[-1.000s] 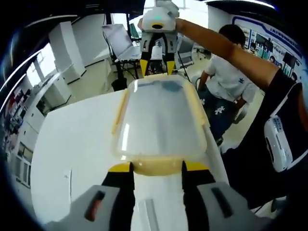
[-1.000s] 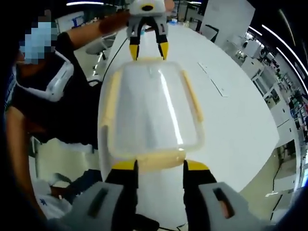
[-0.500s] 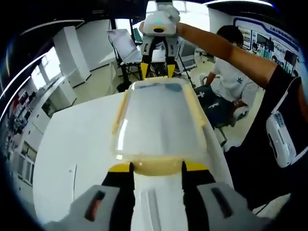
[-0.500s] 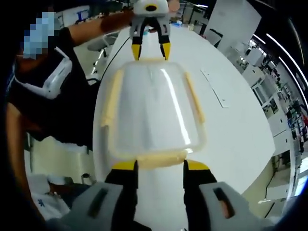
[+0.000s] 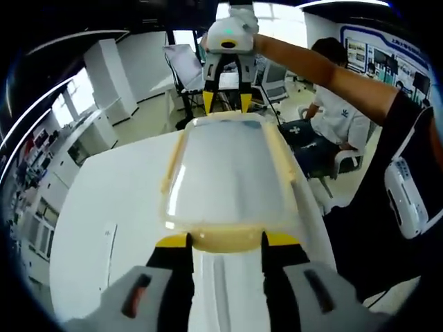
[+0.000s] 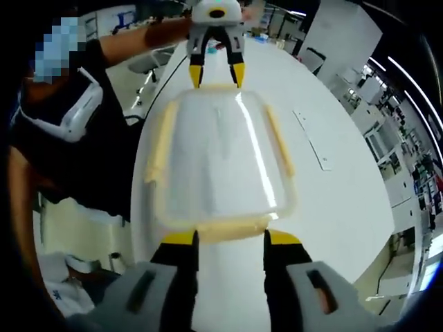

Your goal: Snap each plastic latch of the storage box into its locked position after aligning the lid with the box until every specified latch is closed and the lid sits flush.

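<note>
Plainly, no legible writing marks the storage box (image 5: 228, 173) lid.

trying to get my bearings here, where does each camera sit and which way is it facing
Left gripper view: rides on the left gripper at one short end of the storage box, looking along its lid toward the right gripper; the person's arm reaches in from the right.
Right gripper view: rides on the right gripper at the opposite end of the box, facing back at the left gripper; the person's torso is on the left.
Shared: the box on the white table, seen from opposite ends, and each other's gripper.
</note>
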Action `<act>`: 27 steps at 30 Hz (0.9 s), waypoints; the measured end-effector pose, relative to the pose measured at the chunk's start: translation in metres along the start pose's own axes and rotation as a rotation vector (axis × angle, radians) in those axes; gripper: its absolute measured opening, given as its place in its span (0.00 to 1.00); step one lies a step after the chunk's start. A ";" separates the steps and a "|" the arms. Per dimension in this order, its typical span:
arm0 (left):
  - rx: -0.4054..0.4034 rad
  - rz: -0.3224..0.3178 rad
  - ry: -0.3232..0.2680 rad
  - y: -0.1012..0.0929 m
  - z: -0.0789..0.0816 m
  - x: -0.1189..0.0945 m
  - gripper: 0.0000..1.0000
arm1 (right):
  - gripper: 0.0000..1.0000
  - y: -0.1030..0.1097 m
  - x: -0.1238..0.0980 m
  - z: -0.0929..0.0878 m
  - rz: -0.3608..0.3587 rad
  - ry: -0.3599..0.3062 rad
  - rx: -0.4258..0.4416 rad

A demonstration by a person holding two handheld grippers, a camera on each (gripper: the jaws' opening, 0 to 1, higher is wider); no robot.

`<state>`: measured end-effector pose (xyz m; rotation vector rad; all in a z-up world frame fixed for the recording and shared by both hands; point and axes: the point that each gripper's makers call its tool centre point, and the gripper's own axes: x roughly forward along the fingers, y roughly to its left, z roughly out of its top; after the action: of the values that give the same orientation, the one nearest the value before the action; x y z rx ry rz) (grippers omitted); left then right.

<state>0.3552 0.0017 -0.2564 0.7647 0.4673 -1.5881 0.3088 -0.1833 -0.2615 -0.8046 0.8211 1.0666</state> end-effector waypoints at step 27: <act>-0.032 0.032 -0.007 0.000 -0.034 -0.026 0.34 | 0.32 -0.002 0.027 0.034 0.014 -0.001 -0.030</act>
<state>0.3635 0.0432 -0.2621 0.7387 0.4717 -1.5494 0.3238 -0.1434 -0.2695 -0.8243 0.8124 1.0938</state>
